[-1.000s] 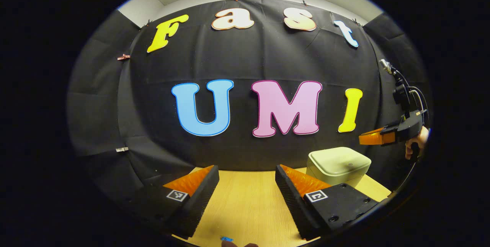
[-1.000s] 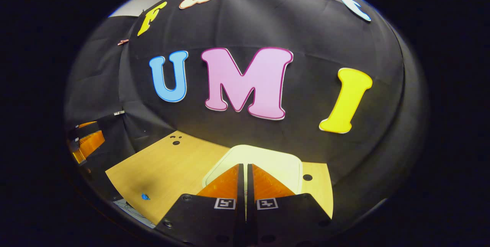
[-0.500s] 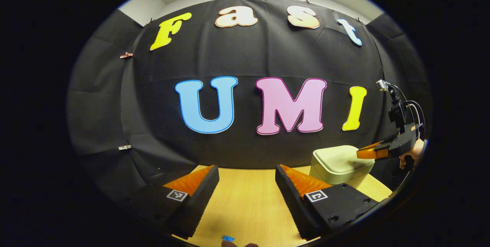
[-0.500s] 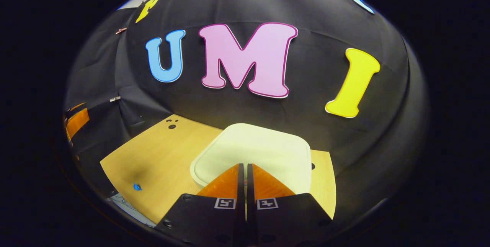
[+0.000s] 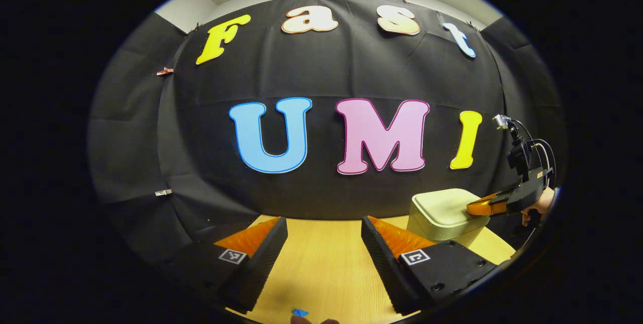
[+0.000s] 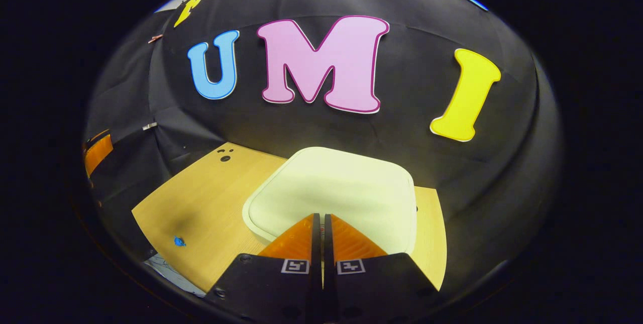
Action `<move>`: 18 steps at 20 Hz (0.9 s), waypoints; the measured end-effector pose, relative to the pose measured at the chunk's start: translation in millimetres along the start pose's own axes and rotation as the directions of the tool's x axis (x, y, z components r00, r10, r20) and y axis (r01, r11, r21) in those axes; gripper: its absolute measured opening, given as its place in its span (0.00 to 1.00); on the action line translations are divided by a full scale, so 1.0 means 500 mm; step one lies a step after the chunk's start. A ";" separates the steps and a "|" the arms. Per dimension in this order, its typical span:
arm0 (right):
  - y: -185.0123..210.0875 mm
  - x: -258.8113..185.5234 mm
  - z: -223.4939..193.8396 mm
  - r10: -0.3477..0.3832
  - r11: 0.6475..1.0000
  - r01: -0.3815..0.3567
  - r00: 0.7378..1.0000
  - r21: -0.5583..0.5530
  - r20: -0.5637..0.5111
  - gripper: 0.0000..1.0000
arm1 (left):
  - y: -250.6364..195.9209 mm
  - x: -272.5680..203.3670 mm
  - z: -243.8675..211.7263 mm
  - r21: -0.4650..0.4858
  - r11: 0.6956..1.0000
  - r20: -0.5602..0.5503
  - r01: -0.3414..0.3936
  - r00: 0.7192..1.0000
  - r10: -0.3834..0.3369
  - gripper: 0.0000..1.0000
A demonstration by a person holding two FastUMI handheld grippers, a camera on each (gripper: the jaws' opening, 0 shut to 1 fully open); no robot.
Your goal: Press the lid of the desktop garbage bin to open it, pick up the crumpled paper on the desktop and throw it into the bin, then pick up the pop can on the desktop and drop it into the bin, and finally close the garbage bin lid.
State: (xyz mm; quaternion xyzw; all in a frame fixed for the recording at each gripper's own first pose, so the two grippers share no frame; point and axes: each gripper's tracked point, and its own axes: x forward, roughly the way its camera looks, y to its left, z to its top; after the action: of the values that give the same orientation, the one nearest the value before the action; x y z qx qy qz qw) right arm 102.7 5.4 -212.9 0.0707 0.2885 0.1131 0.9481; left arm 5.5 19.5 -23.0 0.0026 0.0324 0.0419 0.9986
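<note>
My right gripper (image 6: pixel 320 216), fingers pressed together, rests its tip on the near edge of the bin's closed lid (image 6: pixel 341 191). My left gripper (image 5: pixel 324 226) hangs spread over the wooden desktop (image 5: pixel 321 263), the garbage bin (image 5: pixel 444 213) beyond to its right.

My left cam sits low over the worktop (image 5: pixel 321 268), facing the back wall, bin (image 5: pixel 442 213) off right. My right cam looks down on that bin's lid (image 6: pixel 336 188) from close. Both catch bin and worktop.
</note>
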 end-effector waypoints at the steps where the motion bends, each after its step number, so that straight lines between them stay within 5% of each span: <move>1: 0.000 0.002 0.001 0.002 1.000 -0.002 1.000 0.010 0.006 0.05 | -0.001 0.000 -0.002 0.002 1.000 0.000 0.001 1.000 -0.001 0.96; 13: 0.008 -0.016 0.021 -0.009 0.999 0.007 0.997 0.031 0.074 0.05 | 0.009 -0.022 0.004 0.016 1.000 0.008 -0.014 1.000 0.014 0.96; 18: 0.015 -0.057 0.091 -0.017 0.999 0.007 0.976 0.044 0.216 0.05 | 0.004 -0.032 0.005 0.019 1.000 0.009 -0.014 1.000 0.014 0.96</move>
State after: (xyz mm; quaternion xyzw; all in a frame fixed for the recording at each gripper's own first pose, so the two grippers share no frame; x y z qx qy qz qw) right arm 104.1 2.2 -158.6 0.1013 0.1862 0.0927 0.9729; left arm -10.5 20.2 -19.4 0.0127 0.0286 0.0485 0.9983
